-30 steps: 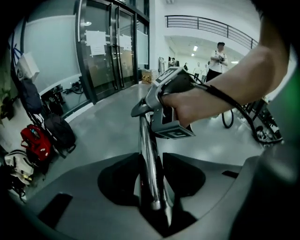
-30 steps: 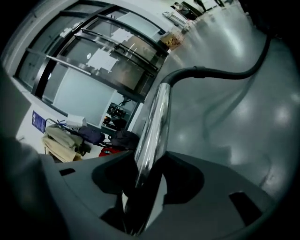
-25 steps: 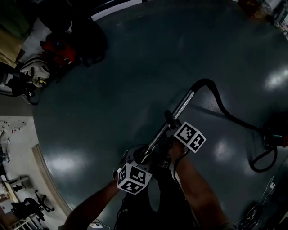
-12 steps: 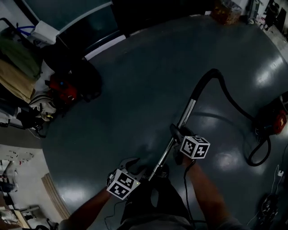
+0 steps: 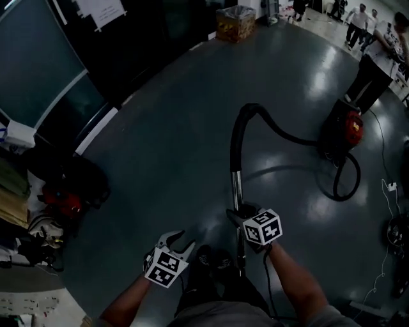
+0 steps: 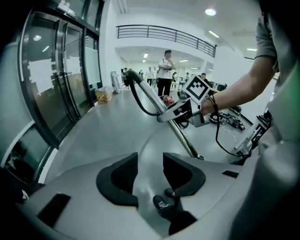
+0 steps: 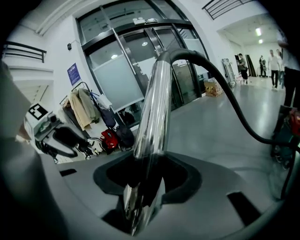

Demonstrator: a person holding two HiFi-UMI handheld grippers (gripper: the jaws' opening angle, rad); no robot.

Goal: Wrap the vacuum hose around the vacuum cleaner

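Note:
My right gripper [image 5: 238,216] is shut on the chrome wand [image 5: 236,188], which stands nearly upright in the head view. In the right gripper view the wand [image 7: 152,112] runs up between the jaws of the right gripper [image 7: 147,180]. A black hose [image 5: 281,133] bends over from the wand's top and runs to the red and black vacuum cleaner [image 5: 345,131] at the right, then loops on the floor [image 5: 348,182]. My left gripper [image 5: 178,241] is open and empty, to the left of the wand. Only the floor and a shoe show between the left gripper's [image 6: 150,171] jaws.
A filled cardboard box [image 5: 234,22] stands at the far end by dark glass doors. A red bag [image 5: 61,205] and hung clothes lie at the left. Several people [image 5: 358,19] stand at the top right. A thin cable [image 5: 387,186] trails over the floor at the right.
The wand has swung from slanting to nearly upright, carried by the right gripper. The left gripper, earlier beside the wand's lower end, now stands apart. The head view has tilted up onto the vacuum cleaner.

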